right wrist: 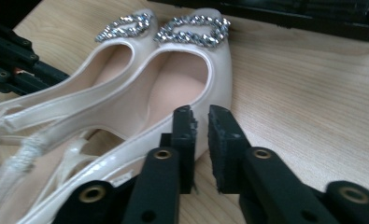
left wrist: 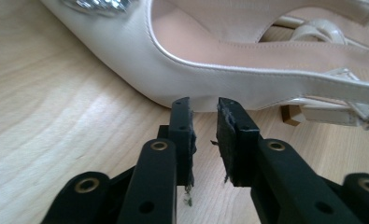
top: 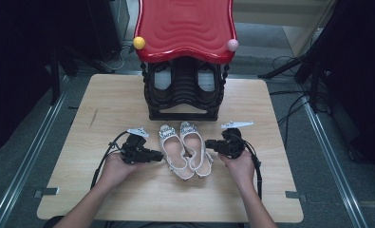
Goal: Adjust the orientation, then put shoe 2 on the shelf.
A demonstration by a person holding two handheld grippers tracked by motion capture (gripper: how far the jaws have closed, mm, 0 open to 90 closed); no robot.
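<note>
A pair of cream slingback shoes with rhinestone buckles lies side by side in the middle of the wooden table, the left shoe [top: 174, 152] touching the right shoe [top: 196, 149]. My left gripper [top: 160, 155] points at the left shoe's outer side. In the left gripper view its jaws [left wrist: 204, 105] stand a little apart, with nothing between them, just short of that shoe's wall [left wrist: 210, 56]. My right gripper [top: 208, 145] points at the right shoe from the other side. Its jaws [right wrist: 200, 112] are slightly parted and empty beside that shoe's edge [right wrist: 182, 79].
A black shoe rack [top: 185, 95] with a wavy red top [top: 185, 28] stands at the table's far edge, with a dark pair of shoes inside. A yellow ball [top: 138, 42] and a pink ball [top: 232, 45] sit on its front corners. Bare table [top: 128, 190] lies before the shoes.
</note>
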